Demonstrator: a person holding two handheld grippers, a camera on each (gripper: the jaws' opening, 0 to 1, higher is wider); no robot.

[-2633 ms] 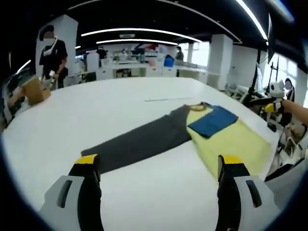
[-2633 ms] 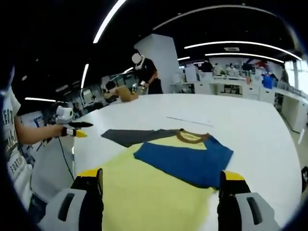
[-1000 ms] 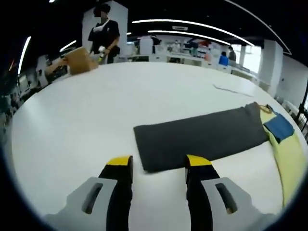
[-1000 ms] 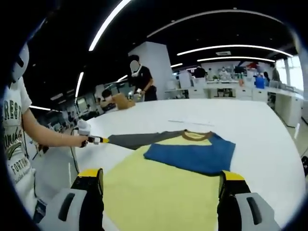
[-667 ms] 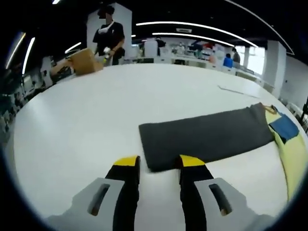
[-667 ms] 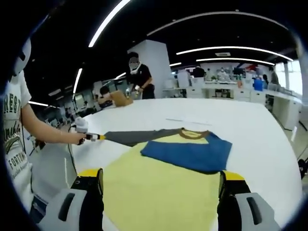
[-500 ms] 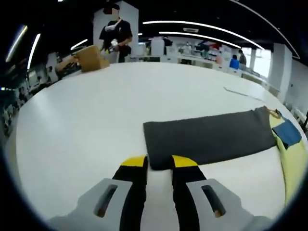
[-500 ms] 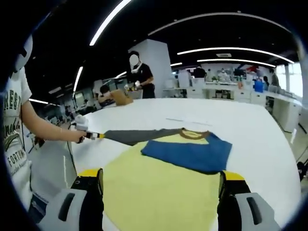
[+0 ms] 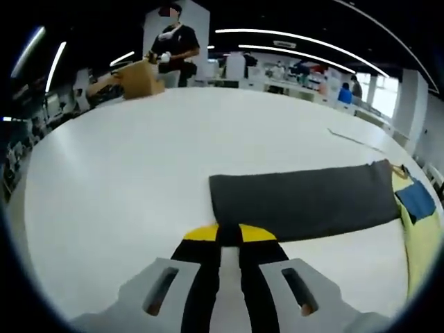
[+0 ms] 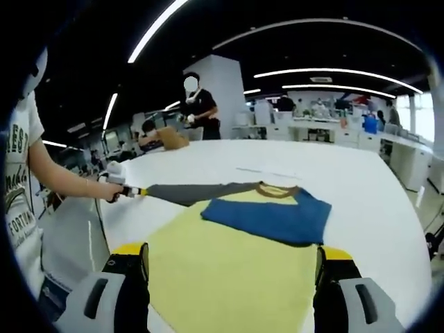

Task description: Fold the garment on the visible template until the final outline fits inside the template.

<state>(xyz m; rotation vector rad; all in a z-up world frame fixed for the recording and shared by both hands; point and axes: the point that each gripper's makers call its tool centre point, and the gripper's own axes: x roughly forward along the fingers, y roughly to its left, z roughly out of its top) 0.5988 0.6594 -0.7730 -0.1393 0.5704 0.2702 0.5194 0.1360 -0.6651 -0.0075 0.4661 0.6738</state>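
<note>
Pinching the cuff end of the grey sleeve [image 9: 302, 203] near the tabletop's [image 9: 125, 166] left edge, the left hand-held gripper [image 9: 229, 234] looks closed on cloth, though the contact is hard to see. The right hand-held gripper [image 10: 232, 257] hangs wide open over the yellow garment [image 10: 229, 267], whose blue sleeve [image 10: 267, 218] already lies folded across the body. Folding seems early; no template outline is discernible.

White round-edged table [image 9: 125, 159] carries everything. Garment lies flat on it: yellow body [image 10: 229, 267] with brown collar [image 10: 276, 189], blue sleeve [image 10: 267, 218] folded across the chest, grey sleeve [image 9: 305, 205] stretched out straight toward 9 o'clock in the right gripper view. Thin pale strip [image 9: 354, 139] on the table beyond the garment, at 1 o'clock in the left gripper view. Cardboard box [image 9: 135, 78] at the far edge, 11 o'clock.
</note>
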